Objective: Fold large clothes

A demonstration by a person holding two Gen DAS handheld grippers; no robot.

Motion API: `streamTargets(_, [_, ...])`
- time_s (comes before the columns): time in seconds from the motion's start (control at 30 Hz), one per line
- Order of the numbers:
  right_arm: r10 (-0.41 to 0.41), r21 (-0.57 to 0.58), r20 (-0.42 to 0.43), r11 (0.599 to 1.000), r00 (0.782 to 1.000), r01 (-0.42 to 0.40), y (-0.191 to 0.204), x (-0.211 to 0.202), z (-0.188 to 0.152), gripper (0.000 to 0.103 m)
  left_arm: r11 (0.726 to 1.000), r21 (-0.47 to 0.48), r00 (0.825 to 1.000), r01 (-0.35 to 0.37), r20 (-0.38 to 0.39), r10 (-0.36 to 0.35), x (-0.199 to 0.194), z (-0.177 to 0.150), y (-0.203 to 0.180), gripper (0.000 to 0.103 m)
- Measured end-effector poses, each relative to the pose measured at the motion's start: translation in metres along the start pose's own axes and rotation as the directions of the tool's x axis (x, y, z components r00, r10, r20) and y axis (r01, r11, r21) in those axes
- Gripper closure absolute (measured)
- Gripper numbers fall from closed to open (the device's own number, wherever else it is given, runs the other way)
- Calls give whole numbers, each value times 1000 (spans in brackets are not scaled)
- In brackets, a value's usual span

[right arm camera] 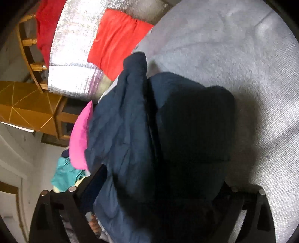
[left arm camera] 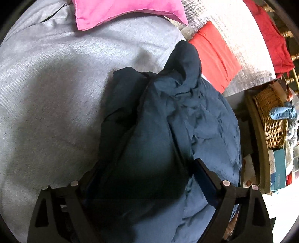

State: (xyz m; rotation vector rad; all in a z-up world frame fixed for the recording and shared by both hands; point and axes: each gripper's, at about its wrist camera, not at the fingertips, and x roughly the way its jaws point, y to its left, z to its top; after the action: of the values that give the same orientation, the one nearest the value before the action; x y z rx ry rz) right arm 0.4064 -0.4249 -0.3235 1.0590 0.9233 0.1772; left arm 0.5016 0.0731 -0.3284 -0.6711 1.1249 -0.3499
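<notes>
A large navy-blue garment (left arm camera: pixel 168 119) lies bunched on a grey sheet (left arm camera: pixel 46 93). It fills the space between the wide-spread fingers of my left gripper (left arm camera: pixel 145 168), whose jaws stand far apart with the cloth draped between them. In the right wrist view the same garment (right arm camera: pixel 130 121) lies between the fingers of my right gripper (right arm camera: pixel 162 179), also spread wide, on the grey sheet (right arm camera: pixel 243 65). The fingertips are partly buried in cloth, so a pinch cannot be seen.
A pink cloth (left arm camera: pixel 121 11) and a red folded cloth (left arm camera: pixel 214 54) lie beyond the garment, on a silver mat (left arm camera: pixel 243 46). A wicker basket (left arm camera: pixel 271 115) stands at the right. In the right wrist view, pink (right arm camera: pixel 80 138) and teal (right arm camera: pixel 65 173) cloths, a wooden cabinet (right arm camera: pixel 31 108).
</notes>
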Motion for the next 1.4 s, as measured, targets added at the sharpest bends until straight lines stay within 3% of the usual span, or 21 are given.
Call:
streamTargets(0.03, [-27,-2,13,1000,1000,27,1,1,-1,34,1000,-7,1000,5,10,-5,-1,0,0,21])
streamTargets(0.07, [-56,3,20,998,998,56,2,2,-1,39,1000,-13,1000,4,20,-3,-1,1,0,24])
streamTargets(0.13, [-37,16,42,999,998,37,6,0,-3,54,1000,-13,999,13,45,-12,-5,1,1,37])
streamTargets(0.2, [-48,-15,71,999,996,49,18,-5,-4,57,1000,14,997,-9,72,8,-8,-1,-5,39])
streamTargets(0.27, [-78,-82,104,993,992,86,27,-6,-7,57,998,37,997,-40,69,37,-4,-2,-6,37])
streamTargets(0.37, [-82,-27,51,996,995,84,13,5,-5,55,999,1,999,-33,32,33,-1,-1,3,31])
streamTargets(0.5, [-90,-13,41,996,995,91,20,-8,5,40,999,-42,1000,-15,3,16,-11,4,5,30])
streamTargets(0.63, [-76,61,76,996,994,71,7,-19,21,30,994,-99,998,56,17,-55,-19,12,8,19])
streamTargets(0.73, [-86,118,67,990,994,78,-9,-11,32,25,988,-129,997,80,34,-76,-18,18,14,18])
streamTargets(0.83, [-28,139,89,990,996,15,-16,-2,39,8,989,-140,999,38,31,-34,-1,21,13,16])
streamTargets(0.9, [-15,154,126,988,992,-5,-17,-1,40,6,993,-114,1000,11,7,-10,12,21,11,16])
streamTargets(0.97, [-44,113,143,993,989,28,-10,3,40,8,996,-86,999,18,33,-15,11,21,7,17])
streamTargets(1.0, [-71,84,156,995,985,58,-4,5,38,20,997,-78,999,24,33,-21,10,21,6,17])
streamTargets(1.03, [-89,80,160,994,983,77,-4,5,37,41,997,-71,999,31,40,-28,10,22,6,24])
streamTargets(1.07, [-93,96,150,992,984,79,-6,7,37,45,997,-70,999,31,43,-28,10,23,6,28])
streamTargets(1.13, [-42,121,163,992,986,22,-4,7,36,55,996,-73,997,50,57,-46,4,24,6,46])
streamTargets(1.2, [-37,68,205,997,978,23,9,-1,35,57,995,-56,993,80,85,-76,-7,25,3,53])
streamTargets(1.3, [-67,-43,272,996,960,81,32,-6,28,58,997,-32,993,69,98,-66,-10,25,2,52])
streamTargets(1.37, [-120,8,226,993,967,122,18,5,28,57,996,-73,997,56,60,-51,-1,22,13,41])
streamTargets(1.4, [-110,47,194,994,975,102,7,9,29,52,992,-111,998,60,41,-56,2,21,21,34])
